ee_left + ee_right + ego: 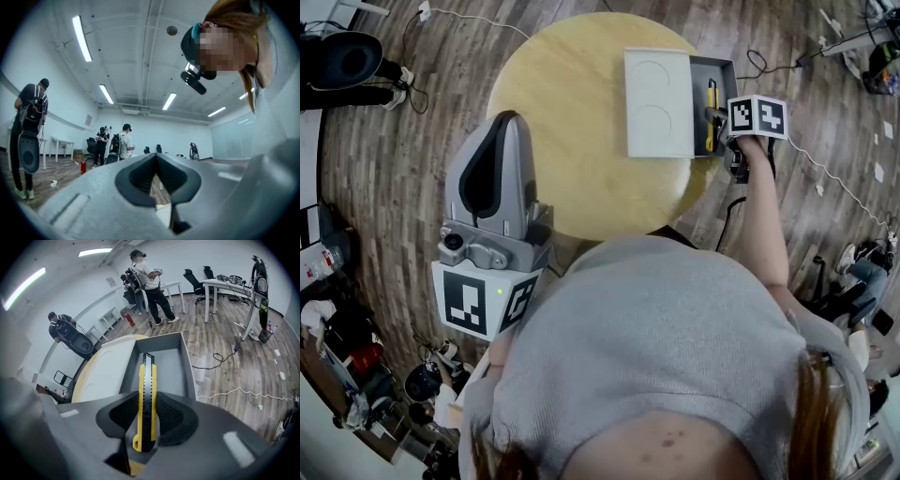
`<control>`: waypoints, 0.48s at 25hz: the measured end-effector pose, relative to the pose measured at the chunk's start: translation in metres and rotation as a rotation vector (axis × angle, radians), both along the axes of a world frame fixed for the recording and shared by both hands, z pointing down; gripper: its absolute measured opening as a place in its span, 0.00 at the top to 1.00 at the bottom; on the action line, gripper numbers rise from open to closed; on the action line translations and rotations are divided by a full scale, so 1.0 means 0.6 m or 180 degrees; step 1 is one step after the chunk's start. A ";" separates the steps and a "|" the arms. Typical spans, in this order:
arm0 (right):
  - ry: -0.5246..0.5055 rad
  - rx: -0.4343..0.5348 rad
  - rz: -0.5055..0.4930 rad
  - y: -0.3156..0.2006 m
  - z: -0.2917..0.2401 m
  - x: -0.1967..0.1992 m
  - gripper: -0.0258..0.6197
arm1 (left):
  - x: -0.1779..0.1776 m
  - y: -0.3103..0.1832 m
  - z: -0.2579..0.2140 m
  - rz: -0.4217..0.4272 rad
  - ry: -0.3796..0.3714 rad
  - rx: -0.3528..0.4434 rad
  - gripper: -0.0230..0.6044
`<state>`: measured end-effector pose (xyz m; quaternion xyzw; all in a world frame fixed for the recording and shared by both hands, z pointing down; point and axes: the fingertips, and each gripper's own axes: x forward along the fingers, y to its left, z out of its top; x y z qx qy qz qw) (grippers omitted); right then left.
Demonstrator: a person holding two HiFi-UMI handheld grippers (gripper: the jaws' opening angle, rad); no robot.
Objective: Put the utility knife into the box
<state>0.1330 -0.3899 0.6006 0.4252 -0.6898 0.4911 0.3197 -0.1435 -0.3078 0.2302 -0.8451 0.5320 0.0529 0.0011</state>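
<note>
Grey moulded right gripper (146, 399): jaws clamped on knife (146, 380). Black pads (123, 414), finely ribbed, press both flat sides of the handle.
- Knife: long narrow yellow plastic body with a black notched strip down its middle. Rounded butt sits low between the pads; dark squared tip points away from the camera.
- Tip end hangs over the open box (190, 365); contact with the box floor cannot be told.
- Box: grey, rectangular, matte, with low straight walls and a smooth flat bottom.
- Lid (108, 367): white flat rectangle. Head view shows two shallow round impressions in it. It lies just beside the box, long edges together.
- Both rest on the table (80, 376): round, pale yellow wood, smooth top. The box sits near the rim on the person's right.
- Marker cube (757, 114): white with black squares, on the right gripper above the box's near end.

Left gripper (156, 157): jaws brought together at the tips, nothing between them. Same grey shell and dark pads. In head view it is held above the table's near-left edge, well apart from the box.

Floor (234, 357): brown wood planks, with loose cables lying on it.
</note>
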 end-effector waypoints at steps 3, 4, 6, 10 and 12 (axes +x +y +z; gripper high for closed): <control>0.0008 -0.0018 0.0010 -0.001 0.005 0.002 0.77 | -0.006 0.001 0.001 -0.0034 -0.0001 -0.0006 0.97; 0.0009 -0.0024 0.0011 -0.002 0.008 0.001 0.77 | -0.008 0.001 0.002 -0.0047 -0.0001 -0.0006 0.97; 0.0015 -0.0039 0.0010 -0.005 0.014 0.000 0.77 | -0.011 0.000 0.003 -0.0067 0.0001 -0.0007 0.97; 0.0024 -0.0092 0.0008 -0.005 0.026 0.003 0.77 | -0.013 0.003 0.008 -0.0110 -0.0023 -0.0060 0.97; 0.0027 -0.0125 0.0011 -0.004 0.032 0.003 0.77 | -0.016 0.005 0.014 -0.0130 -0.0044 -0.0123 0.97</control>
